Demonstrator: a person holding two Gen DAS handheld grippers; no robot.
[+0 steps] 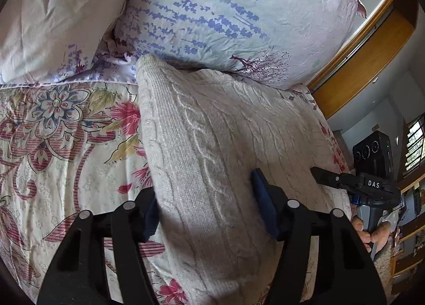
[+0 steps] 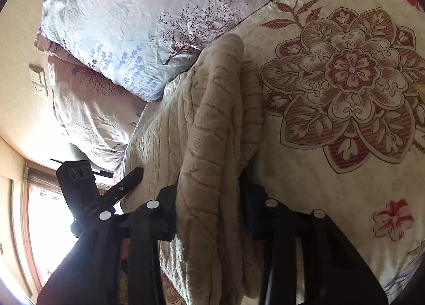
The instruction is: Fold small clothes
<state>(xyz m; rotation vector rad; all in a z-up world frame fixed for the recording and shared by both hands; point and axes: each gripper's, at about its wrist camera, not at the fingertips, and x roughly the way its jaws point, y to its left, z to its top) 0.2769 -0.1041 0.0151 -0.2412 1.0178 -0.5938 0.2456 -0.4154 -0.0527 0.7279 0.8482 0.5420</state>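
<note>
A cream cable-knit sweater (image 1: 212, 118) lies folded lengthwise on the floral bedspread (image 1: 53, 132), its far end against a pillow. My left gripper (image 1: 207, 209) straddles its near left part, with one pad at the sweater's left edge and the other on top of the knit, both against it. In the right wrist view the sweater (image 2: 212, 108) rises as a thick ridge between the jaws of my right gripper (image 2: 209, 198), which is shut on it. One finger (image 2: 124, 188) of the left gripper rests on the knit at the left.
Two lavender-print pillows (image 1: 225, 12) (image 1: 53, 12) lie at the head of the bed. A wooden wardrobe (image 1: 372, 52) stands beyond the bed's right side. A hand (image 1: 372, 233) holds the right gripper's handle. A bright window (image 2: 45, 225) and a wall switch (image 2: 38, 79) are at the left.
</note>
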